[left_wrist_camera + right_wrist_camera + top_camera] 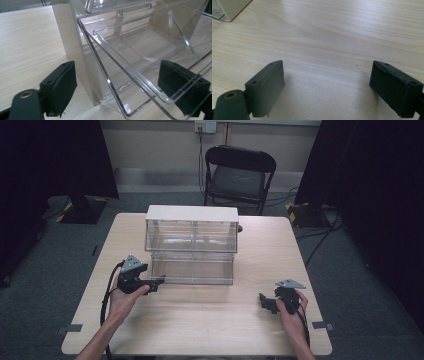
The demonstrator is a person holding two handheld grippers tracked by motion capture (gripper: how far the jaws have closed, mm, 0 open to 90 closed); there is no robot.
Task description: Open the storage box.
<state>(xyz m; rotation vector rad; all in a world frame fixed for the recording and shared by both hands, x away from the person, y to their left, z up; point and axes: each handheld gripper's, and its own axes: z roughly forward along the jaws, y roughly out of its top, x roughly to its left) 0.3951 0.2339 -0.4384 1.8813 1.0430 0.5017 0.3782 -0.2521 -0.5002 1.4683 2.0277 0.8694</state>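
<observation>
A clear plastic drawer cabinet (pixel 191 235) with a white top stands at the middle of the wooden table (pixel 200 320). Its lower drawer (pixel 192 268) is pulled forward and tilted, and it looks empty (pixel 140 47). My left gripper (pixel 159 281) sits at the drawer's front left corner. In the left gripper view its jaws (pixel 117 87) stand apart, with the drawer's clear front wall crossing over the right jaw and no pad pressing on it. My right gripper (pixel 264 301) rests low over bare table at the front right, open with nothing between its jaws (pixel 327 85).
A black folding chair (pixel 239 172) stands beyond the table's far edge. Dark curtains hang at both sides, and cables lie on the floor at the right. The cabinet's corner (pixel 229 8) appears at the top left of the right gripper view.
</observation>
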